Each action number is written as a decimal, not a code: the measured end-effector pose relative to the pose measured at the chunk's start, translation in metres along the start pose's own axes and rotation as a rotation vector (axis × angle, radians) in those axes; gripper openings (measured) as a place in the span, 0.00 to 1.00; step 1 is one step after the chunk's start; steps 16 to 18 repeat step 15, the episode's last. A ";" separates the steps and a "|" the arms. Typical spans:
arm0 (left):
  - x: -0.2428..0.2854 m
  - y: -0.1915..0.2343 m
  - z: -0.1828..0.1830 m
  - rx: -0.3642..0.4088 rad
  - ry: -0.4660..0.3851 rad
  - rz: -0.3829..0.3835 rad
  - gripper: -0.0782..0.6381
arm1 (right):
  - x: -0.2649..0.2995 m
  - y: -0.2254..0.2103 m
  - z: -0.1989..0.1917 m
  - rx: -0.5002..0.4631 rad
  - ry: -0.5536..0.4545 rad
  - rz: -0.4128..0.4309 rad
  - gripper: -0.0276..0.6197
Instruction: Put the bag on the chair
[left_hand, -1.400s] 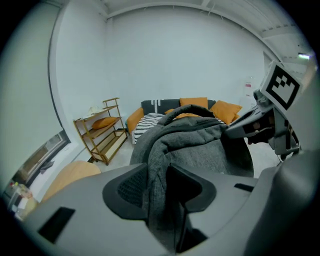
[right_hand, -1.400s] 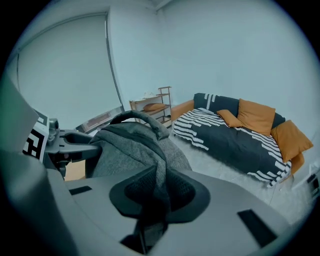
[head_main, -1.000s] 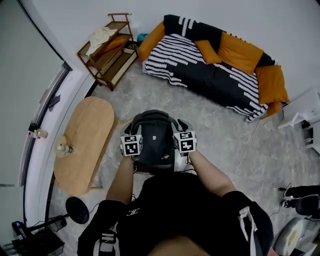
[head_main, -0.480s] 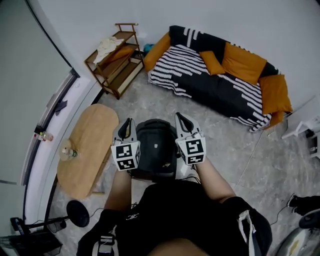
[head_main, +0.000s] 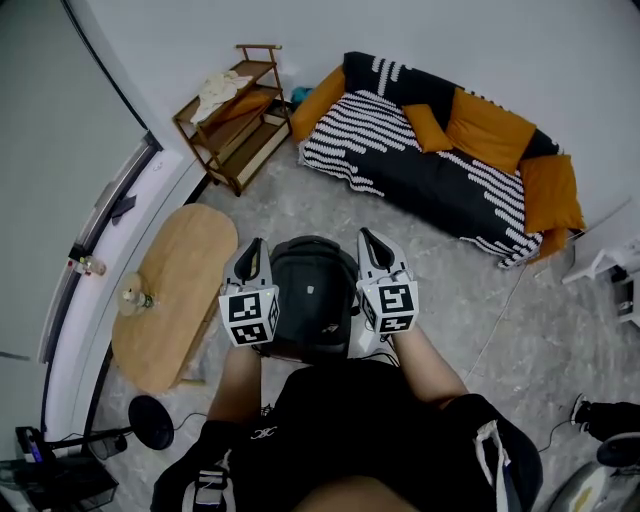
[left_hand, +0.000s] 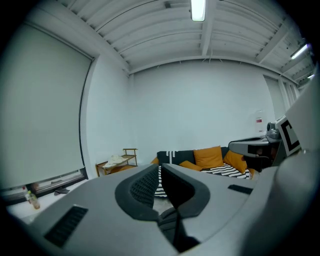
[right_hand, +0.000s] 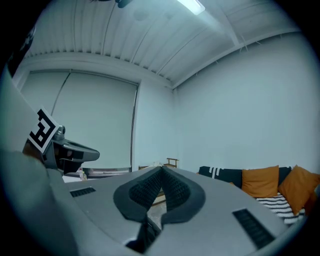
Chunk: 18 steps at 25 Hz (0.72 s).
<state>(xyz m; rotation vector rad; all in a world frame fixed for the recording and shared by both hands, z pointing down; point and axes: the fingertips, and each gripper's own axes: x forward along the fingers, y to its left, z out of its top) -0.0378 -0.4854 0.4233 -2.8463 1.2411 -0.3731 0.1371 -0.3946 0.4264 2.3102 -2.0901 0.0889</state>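
Observation:
A black backpack (head_main: 310, 305) sits upright on a chair whose white edge (head_main: 360, 345) shows at its lower right. My left gripper (head_main: 252, 258) hovers above the bag's left side. Its jaws are closing to a touch with nothing between them, and its fingertips (left_hand: 161, 169) meet in the left gripper view. My right gripper (head_main: 368, 243) hovers above the bag's right side, shut and empty, and its pads (right_hand: 161, 172) press together. Neither gripper touches the bag. Both gripper views look out over the room and do not show the bag.
An oval wooden table (head_main: 170, 290) with a small bottle (head_main: 133, 298) stands left of the chair. Along the far wall are a wooden shelf (head_main: 235, 115) and a striped sofa (head_main: 440, 165) with orange cushions. A black round stand base (head_main: 152, 422) lies at the lower left.
Both grippers have come away from the bag's sides, risen towards the camera and shut. The backpack stays on the chair.

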 end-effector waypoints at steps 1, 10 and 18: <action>-0.001 -0.001 0.001 -0.003 -0.002 -0.002 0.16 | -0.001 -0.001 0.001 0.001 0.000 -0.002 0.06; -0.017 0.000 0.001 -0.030 -0.002 -0.012 0.16 | -0.017 0.009 0.012 -0.011 -0.028 -0.001 0.06; -0.021 -0.006 0.002 -0.035 0.001 -0.023 0.16 | -0.023 0.012 0.013 -0.016 -0.012 -0.002 0.06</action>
